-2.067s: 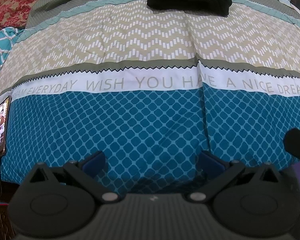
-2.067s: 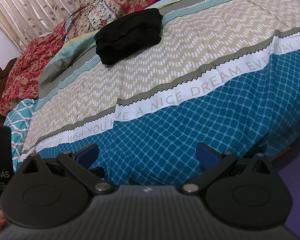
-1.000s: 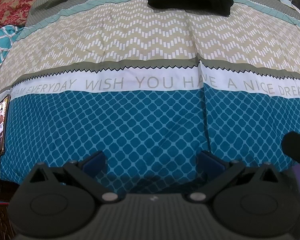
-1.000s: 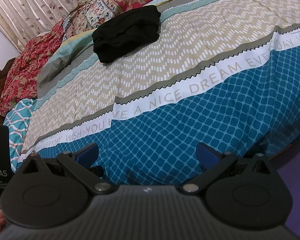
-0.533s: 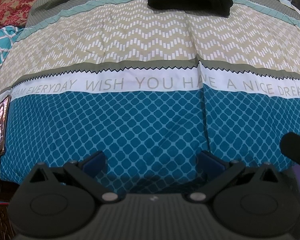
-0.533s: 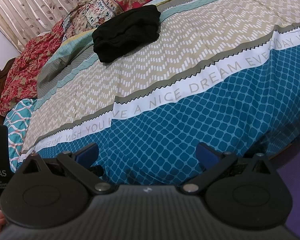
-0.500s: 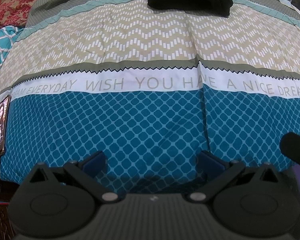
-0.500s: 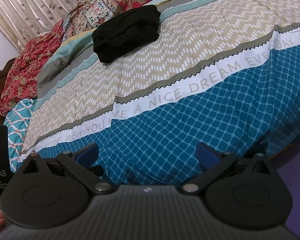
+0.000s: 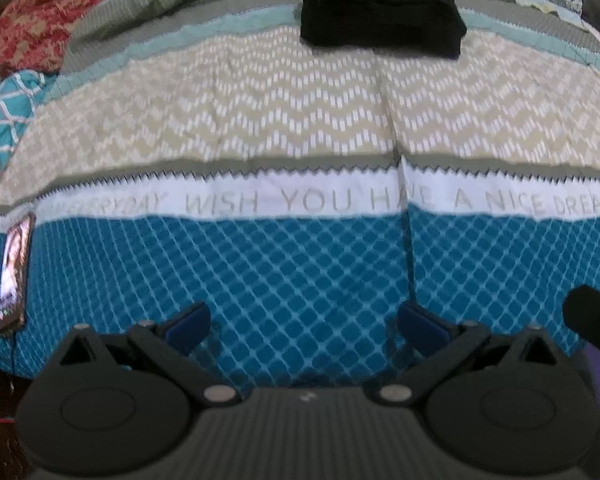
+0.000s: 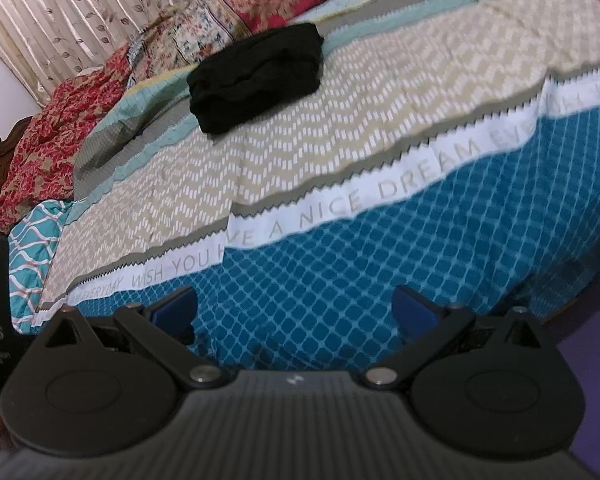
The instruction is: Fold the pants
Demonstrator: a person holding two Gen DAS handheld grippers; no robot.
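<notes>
— Right, what's at twelve o'clock?
— Black pants [image 9: 380, 12], a soft folded bundle on the bedspread's [image 9: 300, 120] beige chevron band.
— Surroundings?
— Teal lattice print below, phone [image 9: 14, 272] at nine o'clock, pleated curtain [image 10: 80, 12] behind.
— Tongs?
— Left gripper [image 9: 302, 326] and right gripper [image 10: 294, 306] both spread wide, holding nothing, above the bed's near edge.

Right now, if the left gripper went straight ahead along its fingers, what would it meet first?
Most likely the bedspread: the open left gripper points at its blue diamond band near the bed's front edge, with nothing in between. The black pants lie far beyond, toward the pillows. Depth is uncertain through the fisheye.
</notes>
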